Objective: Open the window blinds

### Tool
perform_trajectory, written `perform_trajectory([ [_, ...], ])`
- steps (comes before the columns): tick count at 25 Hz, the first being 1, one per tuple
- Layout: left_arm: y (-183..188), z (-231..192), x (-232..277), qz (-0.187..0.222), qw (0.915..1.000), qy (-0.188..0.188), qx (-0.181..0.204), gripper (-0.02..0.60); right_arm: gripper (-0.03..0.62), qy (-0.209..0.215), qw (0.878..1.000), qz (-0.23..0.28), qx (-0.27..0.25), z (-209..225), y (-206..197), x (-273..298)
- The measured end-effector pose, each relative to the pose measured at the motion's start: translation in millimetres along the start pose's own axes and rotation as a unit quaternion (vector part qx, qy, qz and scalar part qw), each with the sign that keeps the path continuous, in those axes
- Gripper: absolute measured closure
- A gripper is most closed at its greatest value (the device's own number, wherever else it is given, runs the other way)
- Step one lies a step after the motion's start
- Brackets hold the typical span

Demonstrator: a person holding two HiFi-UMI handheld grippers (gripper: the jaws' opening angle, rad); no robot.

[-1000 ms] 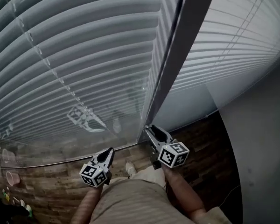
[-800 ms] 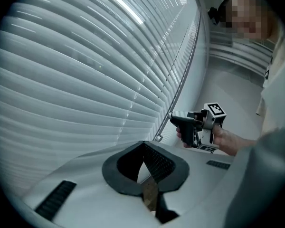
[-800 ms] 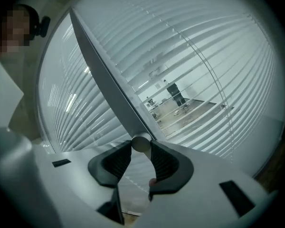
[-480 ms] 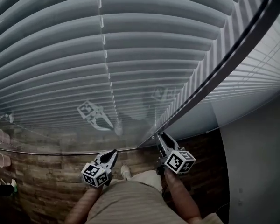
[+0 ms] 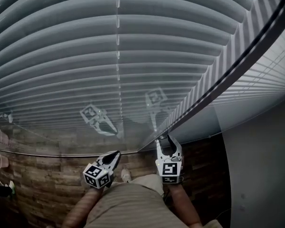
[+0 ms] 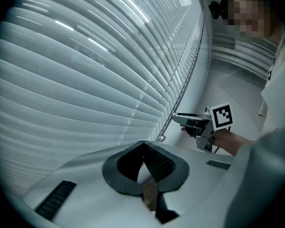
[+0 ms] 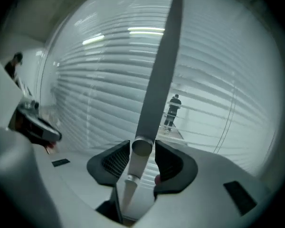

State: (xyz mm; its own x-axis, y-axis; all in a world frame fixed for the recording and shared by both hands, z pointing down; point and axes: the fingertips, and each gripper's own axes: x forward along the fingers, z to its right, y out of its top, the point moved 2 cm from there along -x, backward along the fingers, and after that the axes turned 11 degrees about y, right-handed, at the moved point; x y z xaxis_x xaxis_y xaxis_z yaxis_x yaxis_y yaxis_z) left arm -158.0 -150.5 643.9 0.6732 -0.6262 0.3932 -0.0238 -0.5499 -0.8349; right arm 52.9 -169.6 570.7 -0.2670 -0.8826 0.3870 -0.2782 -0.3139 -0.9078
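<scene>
Window blinds (image 5: 118, 56) fill most of the head view. They are lowered, with the slats overlapping and lying near flat. A second set of blinds (image 5: 270, 65) sits to the right, past a dark frame bar (image 5: 237, 65) that runs diagonally between the two. Faint reflections of both marker cubes show in front of the slats. A wood plank floor (image 5: 42, 175) is at the bottom, and the person's trouser leg (image 5: 128, 203) is at bottom centre.

The right tongs (image 5: 166, 141) are at the foot of the frame bar, pointing at the blinds. They are clamped on the grey tilt wand (image 7: 156, 94), which hangs in front of the slats. The wand's capped lower end fills the gap between the two pads. These jaws have just been easing apart a little, with the wand between them.

The left tongs (image 5: 115, 154) are lower and to the left, well apart from the wand. Their tips are pinched together on nothing and point at the slats without touching them.
</scene>
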Motion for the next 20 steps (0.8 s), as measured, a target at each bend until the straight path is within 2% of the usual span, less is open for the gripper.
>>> perform_trajectory([
  [1, 0, 0, 0, 0.000, 1.0000, 0.000, 0.001, 0.568, 0.439, 0.022, 0.998, 0.029, 0.060, 1, -2, -2],
  [3, 1, -1, 0, 0.002, 1.0000, 0.001, 0.001, 0.568, 0.438, 0.061, 0.979, 0.073, 0.182, 5, -4, -3],
  [5, 1, -4, 0, 0.002, 1.0000, 0.003, -0.001, 0.568, 0.439, 0.082, 0.956, 0.095, 0.265, 11, -7, -1],
  [6, 1, -4, 0, 0.002, 1.0000, 0.003, -0.002, 0.568, 0.444, 0.085, 0.949, 0.097, 0.287, 13, -8, 0],
  [7, 1, -5, -1, 0.002, 1.0000, 0.004, -0.002, 0.568, 0.459, 0.078, 0.952, 0.088, 0.281, 14, -8, 0],
  [8, 1, -5, -1, 0.001, 1.0000, 0.004, -0.001, 0.568, 0.462, 0.058, 0.969, 0.066, 0.232, 13, -7, 1],
  [9, 0, -5, -1, 0.001, 1.0000, 0.005, -0.001, 0.568, 0.462, 0.024, 0.990, 0.029, 0.136, 10, -5, 1],
  [10, 0, -6, -1, 0.001, 1.0000, 0.006, -0.001, 0.568, 0.462, -0.020, 1.000, -0.015, 0.017, 5, -2, 3],
  [11, 0, -6, -1, 0.001, 1.0000, 0.006, -0.002, 0.568, 0.462, -0.063, 0.993, -0.053, -0.089, -1, 1, 4],
  [12, 0, -6, -1, 0.001, 1.0000, 0.007, -0.002, 0.568, 0.462, -0.092, 0.981, -0.075, -0.155, -5, 2, 5],
  [13, 1, -6, -1, 0.001, 1.0000, 0.007, -0.002, 0.568, 0.464, -0.105, 0.974, -0.081, -0.182, -7, 4, 5],
  [14, 3, -4, -2, 0.001, 1.0000, 0.007, -0.002, 0.568, 0.464, -0.104, 0.974, -0.078, -0.183, -6, 6, 4],
  [18, 15, 4, -7, -0.001, 1.0000, 0.004, -0.003, 0.568, 0.460, -0.051, 0.990, -0.027, -0.128, -2, 30, -8],
  [20, 16, 5, -8, -0.001, 1.0000, 0.004, -0.003, 0.568, 0.457, -0.036, 0.991, -0.006, -0.125, -3, 39, -11],
])
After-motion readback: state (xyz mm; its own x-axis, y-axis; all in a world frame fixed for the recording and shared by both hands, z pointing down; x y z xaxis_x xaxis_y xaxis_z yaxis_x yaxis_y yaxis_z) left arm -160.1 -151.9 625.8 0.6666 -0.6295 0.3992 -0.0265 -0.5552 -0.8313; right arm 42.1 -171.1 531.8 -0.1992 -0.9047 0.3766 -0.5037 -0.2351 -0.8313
